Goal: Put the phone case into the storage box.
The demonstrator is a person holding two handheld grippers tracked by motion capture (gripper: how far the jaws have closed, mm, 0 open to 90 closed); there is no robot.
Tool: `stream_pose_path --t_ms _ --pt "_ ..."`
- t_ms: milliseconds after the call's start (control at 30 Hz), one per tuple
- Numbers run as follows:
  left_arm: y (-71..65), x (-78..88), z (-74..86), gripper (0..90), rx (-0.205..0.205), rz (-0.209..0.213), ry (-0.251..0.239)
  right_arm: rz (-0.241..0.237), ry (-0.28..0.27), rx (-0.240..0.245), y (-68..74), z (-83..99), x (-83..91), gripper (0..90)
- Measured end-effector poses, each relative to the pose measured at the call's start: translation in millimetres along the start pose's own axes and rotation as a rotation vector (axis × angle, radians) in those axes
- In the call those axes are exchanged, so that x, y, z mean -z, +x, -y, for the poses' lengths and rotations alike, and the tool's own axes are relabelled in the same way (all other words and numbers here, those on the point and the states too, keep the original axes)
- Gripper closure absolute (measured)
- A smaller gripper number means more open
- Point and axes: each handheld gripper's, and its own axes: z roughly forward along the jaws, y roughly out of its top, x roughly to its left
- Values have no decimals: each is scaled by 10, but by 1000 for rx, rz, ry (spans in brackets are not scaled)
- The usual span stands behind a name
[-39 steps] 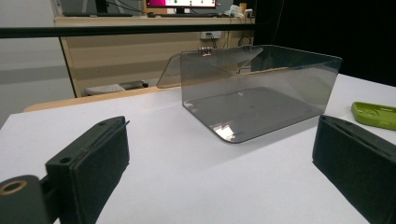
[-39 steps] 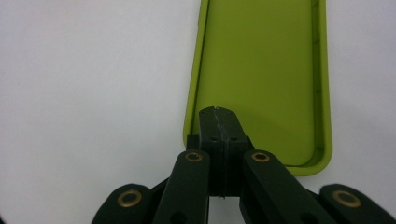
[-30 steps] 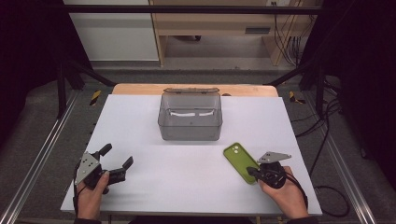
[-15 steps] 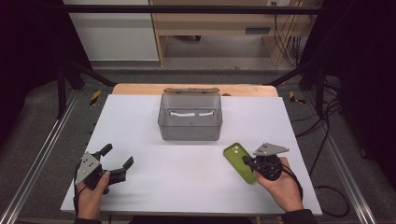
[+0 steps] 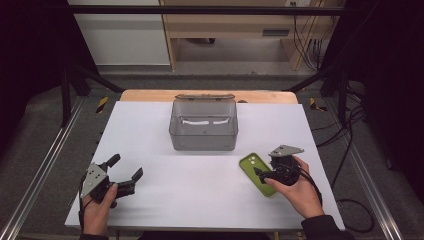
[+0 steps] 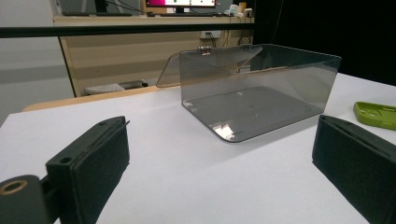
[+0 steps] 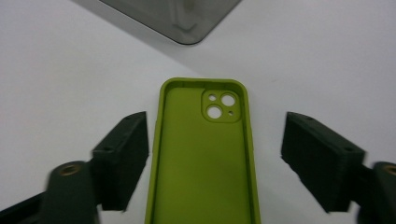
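Lying flat on the white table (image 5: 150,130), hollow side up, the green phone case (image 7: 201,154) sits near the person's right hand, its camera cut-out at the end that points toward the box. The right gripper (image 5: 264,175) hovers over the near end of the case, and its jaws have just been opening: in the right gripper view they stand wide apart, one on either side of the case, the left one close to the case's edge and the right one clear of it, with neither pad pressing on the rim. The case lies between them, loose on the table.

Farther back, near the middle of the table, stands a clear smoky plastic box (image 5: 203,127) with its hinged lid (image 6: 210,63) tipped open behind it. From the high view the case is just in front of the box's right corner, apart from it.

Over at the near left corner, the left gripper (image 5: 124,172) rests low by the table in the person's left hand (image 5: 97,212), jaws spread wide and holding nothing, pointed toward the box.
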Motion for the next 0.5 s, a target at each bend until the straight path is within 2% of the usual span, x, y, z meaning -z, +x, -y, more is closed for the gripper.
stream_pose_path --t_ms 100,167,433,500 --pt "-2 7 -1 38 -1 2 1 -3 34 -29 -5 4 -52 97" --pt "-1 14 -3 38 0 1 -1 -17 40 -27 -7 15 -75 74" --pt "5 6 -2 38 -1 0 0 -77 73 -20 44 23 -142 71" --pt "2 6 -3 38 -2 1 0 -76 76 -19 51 25 -153 73"
